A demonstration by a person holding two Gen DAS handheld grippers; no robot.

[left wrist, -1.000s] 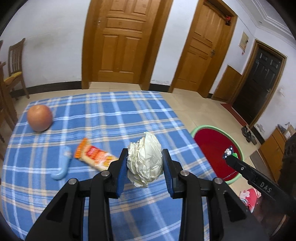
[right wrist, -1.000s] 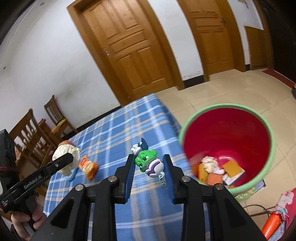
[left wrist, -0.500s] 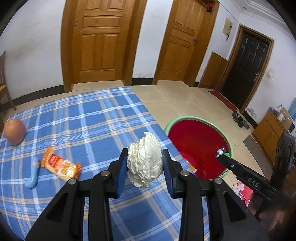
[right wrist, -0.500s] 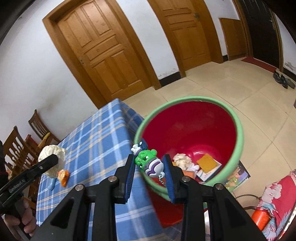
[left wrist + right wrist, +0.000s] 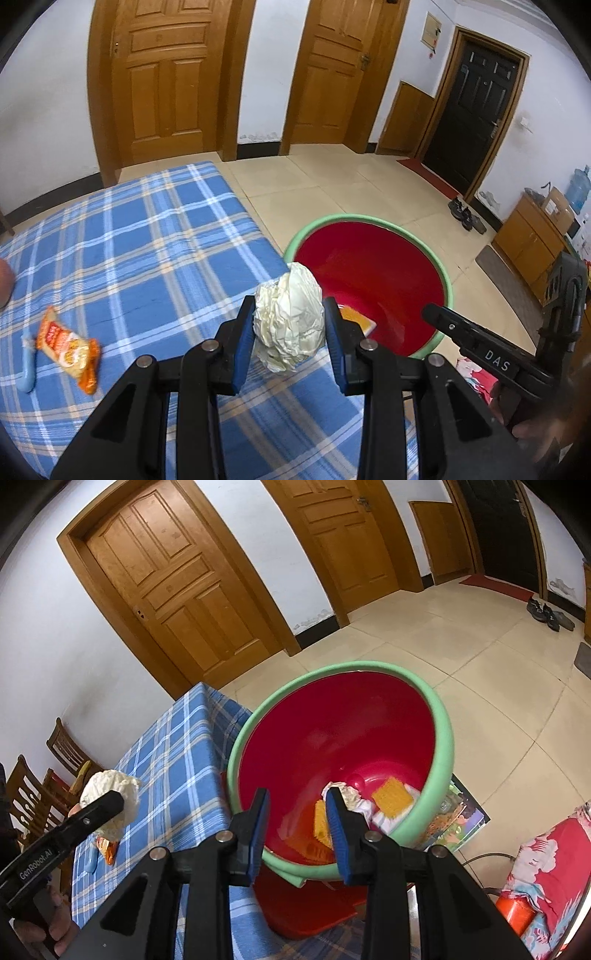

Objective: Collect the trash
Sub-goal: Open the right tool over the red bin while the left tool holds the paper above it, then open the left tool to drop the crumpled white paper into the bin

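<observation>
Between blue-padded fingers (image 5: 246, 341), crumpled white paper ball (image 5: 288, 326) beside round red bin (image 5: 369, 275).

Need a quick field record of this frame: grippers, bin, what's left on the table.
left gripper: shut on crumpled white paper ball, above the table edge beside the bin
right gripper: open, nothing between its fingers, over the bin mouth
red bin with green rim: on the floor beside the table, holds orange and white scraps
blue plaid tablecloth: orange snack wrapper and light blue plastic piece lie on it
</observation>
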